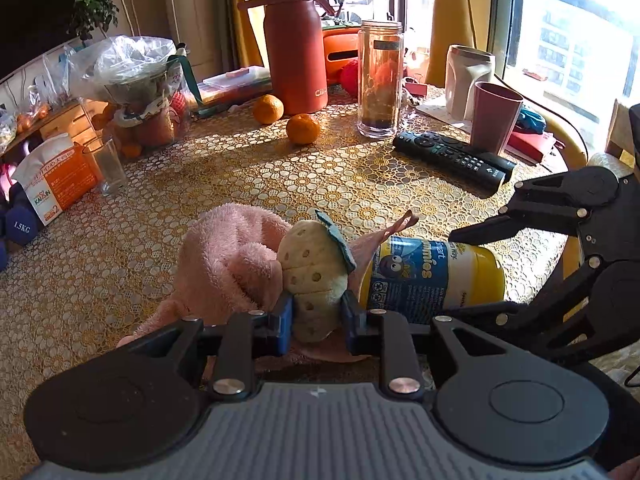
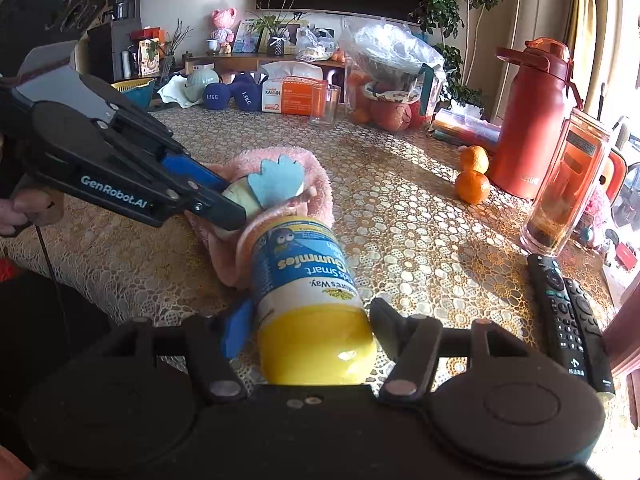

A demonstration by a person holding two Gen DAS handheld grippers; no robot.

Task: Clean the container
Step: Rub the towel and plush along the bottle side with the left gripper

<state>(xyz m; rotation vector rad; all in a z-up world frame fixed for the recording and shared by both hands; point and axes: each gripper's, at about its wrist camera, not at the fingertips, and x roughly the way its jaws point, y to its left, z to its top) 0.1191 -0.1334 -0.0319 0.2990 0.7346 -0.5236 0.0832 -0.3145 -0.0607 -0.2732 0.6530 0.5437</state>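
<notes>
A yellow gummies bottle (image 2: 304, 272) with a blue label lies on its side on the lace-covered table (image 2: 400, 216). My right gripper (image 2: 314, 328) is shut on its yellow near end. The bottle's far end touches a pink towel (image 2: 280, 160) heaped on the table. My left gripper (image 1: 316, 312) is shut on a cream sponge (image 1: 312, 276) with holes and a blue felt flap, held over the towel (image 1: 224, 264) right beside the bottle (image 1: 424, 276). In the left wrist view the right gripper (image 1: 476, 276) reaches in from the right. In the right wrist view the left gripper (image 2: 228, 200) comes from the left, with a hand behind it.
Two black remotes (image 2: 568, 312) lie right of the bottle. Two oranges (image 2: 474, 176), a red flask (image 2: 532, 120) and a tall clear tumbler (image 2: 568, 184) stand farther right. A pink cup (image 1: 494, 118), a drinking glass (image 1: 108, 168), a tissue box (image 1: 52, 188) and a bagged fruit jar (image 1: 140, 96) ring the table.
</notes>
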